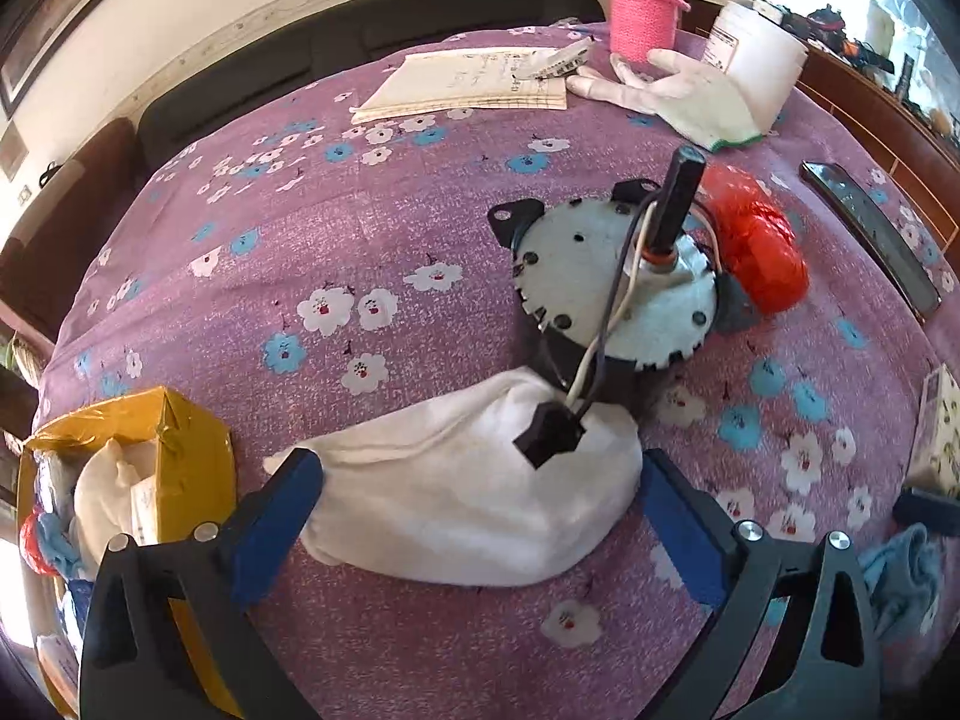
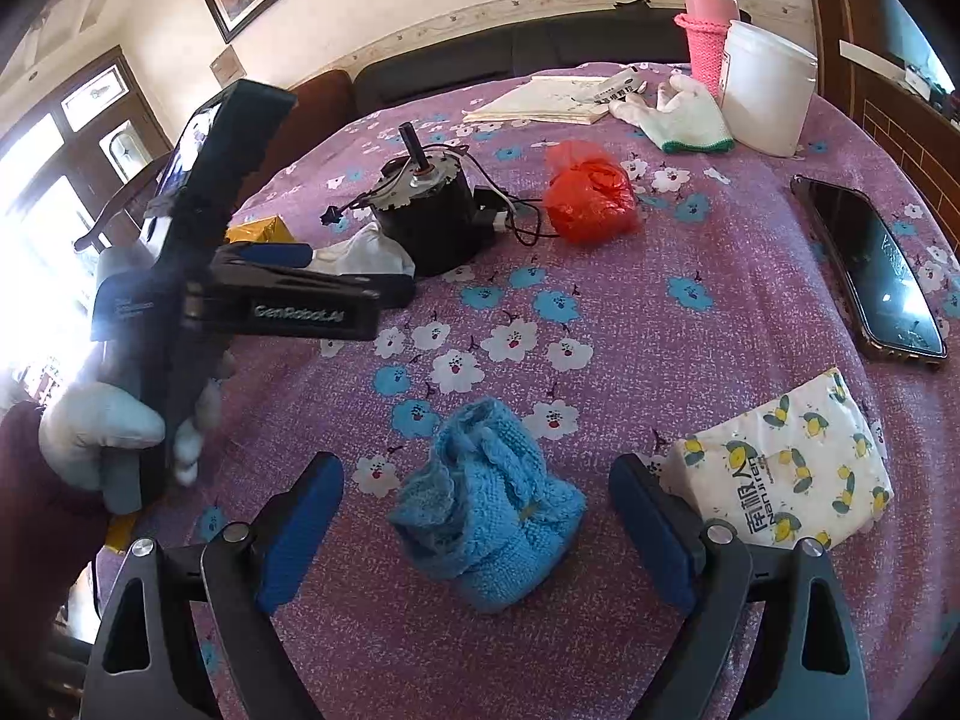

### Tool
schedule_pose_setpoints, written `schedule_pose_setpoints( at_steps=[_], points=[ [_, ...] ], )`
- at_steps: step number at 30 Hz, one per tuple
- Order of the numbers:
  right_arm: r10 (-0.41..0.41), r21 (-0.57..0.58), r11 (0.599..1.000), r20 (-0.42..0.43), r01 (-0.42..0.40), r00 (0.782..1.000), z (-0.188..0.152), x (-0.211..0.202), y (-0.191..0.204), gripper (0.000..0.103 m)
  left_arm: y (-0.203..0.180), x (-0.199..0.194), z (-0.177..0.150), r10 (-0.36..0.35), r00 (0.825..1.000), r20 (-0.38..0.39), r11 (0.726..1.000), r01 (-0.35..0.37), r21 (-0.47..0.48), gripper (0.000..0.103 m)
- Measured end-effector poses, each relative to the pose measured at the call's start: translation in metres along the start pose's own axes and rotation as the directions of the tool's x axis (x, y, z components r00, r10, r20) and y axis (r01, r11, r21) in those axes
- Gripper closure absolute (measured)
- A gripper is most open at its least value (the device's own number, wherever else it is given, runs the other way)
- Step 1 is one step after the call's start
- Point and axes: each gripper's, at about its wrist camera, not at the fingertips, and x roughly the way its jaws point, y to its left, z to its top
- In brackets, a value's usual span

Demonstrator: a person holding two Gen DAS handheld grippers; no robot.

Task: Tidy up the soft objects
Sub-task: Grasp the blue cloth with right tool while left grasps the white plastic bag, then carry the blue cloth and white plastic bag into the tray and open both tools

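A white soft cloth bundle (image 1: 474, 498) lies on the purple flowered tablecloth (image 1: 300, 228) between the open fingers of my left gripper (image 1: 480, 516); a black plug (image 1: 549, 429) from the motor's wires rests on it. My right gripper (image 2: 477, 534) is open around a blue knitted cloth (image 2: 492, 510) lying on the tablecloth (image 2: 690, 240). A yellow taped box (image 1: 126, 468) at the left table edge holds white and blue soft items. A white work glove (image 1: 678, 93) lies at the far side. The left gripper also shows in the right wrist view (image 2: 288, 258).
A black electric motor (image 1: 618, 282) with wires stands just behind the white bundle. A red plastic bag (image 1: 753, 240), a phone (image 2: 870, 270), a tissue pack (image 2: 786, 468), a notebook (image 1: 468, 84), a pink bottle (image 1: 642, 6) and a white tub (image 2: 768, 90) sit around.
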Motion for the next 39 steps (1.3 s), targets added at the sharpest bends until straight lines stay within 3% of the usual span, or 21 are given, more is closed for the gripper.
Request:
schedule_pose_setpoints(
  at_steps=[1,3,4,5,6,7,8,10,13,20,25,28,31,34,39],
  points=[
    [0.000,0.000,1.000,0.000,0.000,1.000,0.000,0.000,0.000,0.010,0.000,0.000,-0.001,-0.007,1.000,-0.005,1.000,0.007,-0.012,0.001],
    [-0.004,0.000,1.000,0.002,0.004,1.000,0.000,0.000,0.000,0.011,0.004,-0.002,-0.003,-0.091,0.996,-0.012,0.995,0.090,-0.044,0.023],
    [-0.009,0.000,1.000,0.003,0.009,1.000,0.000,0.000,-0.001,0.013,0.004,-0.007,-0.005,-0.082,0.997,-0.002,0.996,0.082,-0.041,0.042],
    [-0.013,0.000,1.000,0.004,0.013,1.000,-0.001,-0.001,-0.001,0.014,0.001,-0.012,-0.007,-0.076,0.997,0.002,0.997,0.076,-0.027,0.070],
    [-0.017,0.001,1.000,0.006,0.017,1.000,-0.001,-0.001,-0.001,0.016,-0.001,-0.017,-0.011,-0.090,0.996,-0.007,0.996,0.090,-0.016,0.082],
    [-0.019,0.002,1.000,0.008,0.019,1.000,-0.001,-0.001,-0.001,0.021,-0.002,-0.020,-0.014,-0.094,0.996,-0.008,0.995,0.094,-0.013,0.084],
    [-0.022,0.001,1.000,0.010,0.022,1.000,-0.001,-0.002,-0.001,0.025,-0.002,-0.026,-0.018,-0.096,0.995,0.003,0.995,0.096,-0.009,0.084],
    [-0.034,-0.002,0.999,0.013,0.034,0.999,-0.002,-0.002,0.000,0.045,-0.001,-0.040,-0.028,-0.117,0.993,0.024,0.993,0.118,-0.018,0.084],
    [-0.056,-0.016,0.998,0.015,0.056,0.998,-0.004,-0.003,0.003,0.052,0.006,-0.067,-0.044,-0.172,0.983,0.068,0.983,0.176,-0.053,0.084],
    [-0.105,-0.029,0.994,0.021,0.105,0.994,-0.011,-0.015,0.015,0.054,0.055,-0.146,-0.097,-0.298,0.927,0.227,0.925,0.339,-0.172,0.084],
    [-0.115,-0.044,0.992,0.049,0.117,0.992,-0.012,-0.038,0.030,0.054,0.095,-0.187,-0.141,-0.311,0.896,0.318,0.885,0.395,-0.245,0.084],
    [-0.112,-0.059,0.992,0.062,0.115,0.992,-0.009,-0.048,0.043,0.054,0.126,-0.210,-0.168,-0.282,0.885,0.370,0.862,0.403,-0.306,0.084],
    [-0.080,-0.076,0.993,0.073,0.085,0.994,-0.004,-0.056,0.059,0.054,0.162,-0.230,-0.200,-0.226,0.887,0.404,0.840,0.387,-0.380,0.083],
    [-0.039,-0.103,0.994,0.073,0.046,0.997,0.001,-0.057,0.081,0.054,0.194,-0.239,-0.230,-0.167,0.904,0.393,0.821,0.348,-0.452,0.083],
    [0.050,-0.143,0.989,0.042,-0.043,0.998,0.010,-0.044,0.123,0.054,0.208,-0.235,-0.260,-0.160,0.919,0.359,0.801,0.334,-0.498,0.083]
  ],
)
